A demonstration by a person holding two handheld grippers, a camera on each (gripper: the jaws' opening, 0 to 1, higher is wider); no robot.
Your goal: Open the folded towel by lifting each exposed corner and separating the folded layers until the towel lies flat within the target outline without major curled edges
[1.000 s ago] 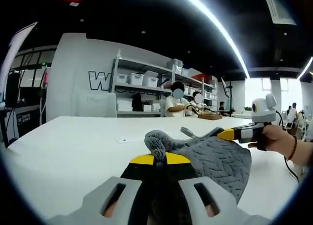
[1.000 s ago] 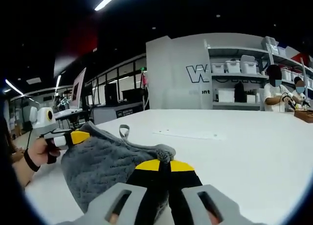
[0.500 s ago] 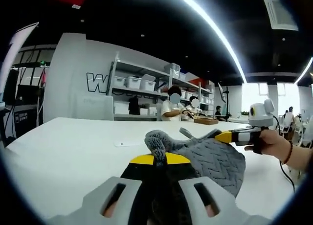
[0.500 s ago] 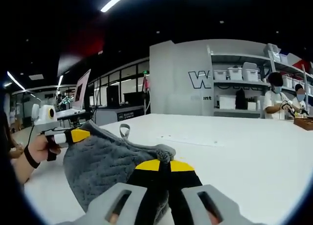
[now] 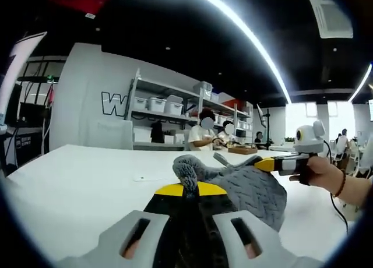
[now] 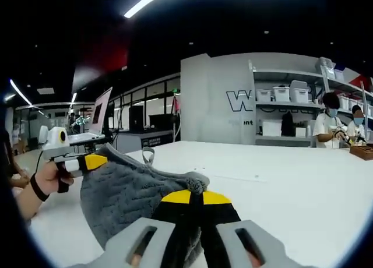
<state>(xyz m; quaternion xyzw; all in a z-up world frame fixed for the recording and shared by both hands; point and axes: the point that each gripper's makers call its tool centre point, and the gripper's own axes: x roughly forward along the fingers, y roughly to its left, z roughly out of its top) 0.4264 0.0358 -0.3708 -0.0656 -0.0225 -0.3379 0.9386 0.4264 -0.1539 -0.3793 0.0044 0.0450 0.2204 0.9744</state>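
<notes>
Left claw (image 5: 190, 190) and right claw (image 6: 195, 193) pinching raised towel (image 5: 250, 189) corners

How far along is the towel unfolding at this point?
Done: both corners are gripped. The left hand-held gripper is shut on one corner of the grey towel, and the right hand-held gripper is shut on another. In hand: the towel hangs spread between them above the white table. Left: laying it flat; no target outline can be made out here.
</notes>
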